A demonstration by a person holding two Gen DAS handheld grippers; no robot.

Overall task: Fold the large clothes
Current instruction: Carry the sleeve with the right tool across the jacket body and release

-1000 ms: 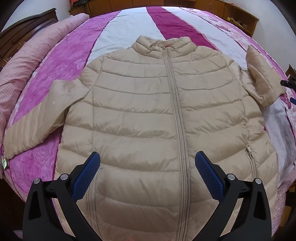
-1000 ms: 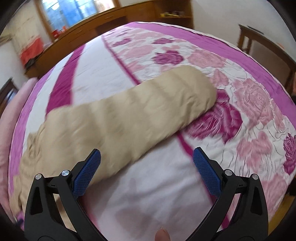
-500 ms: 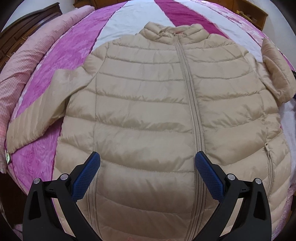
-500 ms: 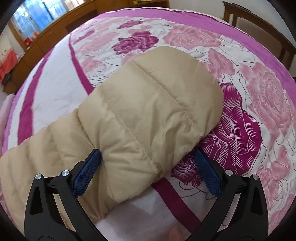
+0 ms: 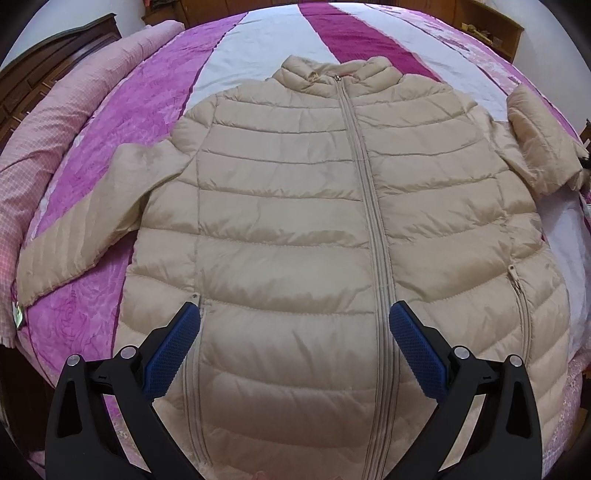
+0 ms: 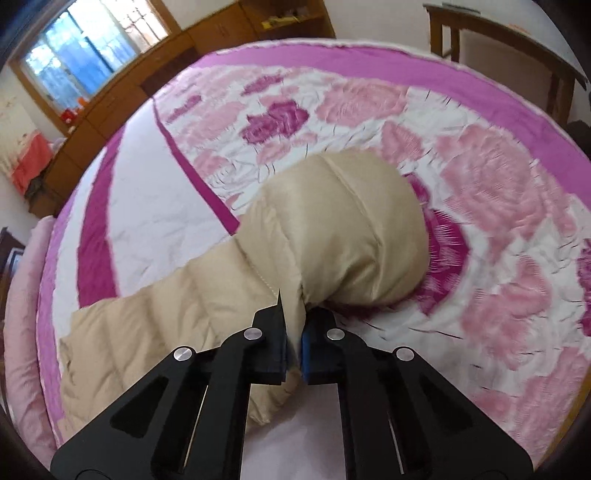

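Left wrist view: a bed with a magenta, white and pink floral bedspread filled the frame, a rolled pink checked quilt along its left side, dark wooden furniture behind that, wooden cabinets at top right. The left gripper hovered over the hem with jaws spread wide, blue pads clear of the fabric, nothing between them. A beige puffer jacket lay flat, front up, zipped, collar pointing away from the camera, long axis running along the zipper from hem to collar; one sleeve stretched out to the left, the other sleeve was bunched up at the right edge. Right wrist view: the same bedspread, rose print, slightly blurred; a window and long wooden cabinet at upper left, a wooden table at upper right. The right gripper had just been closing and was clenched on a pinch of the sleeve fabric near the cuff; the cuff end puffed up beyond the fingers, the rest of the sleeve running off to lower left.
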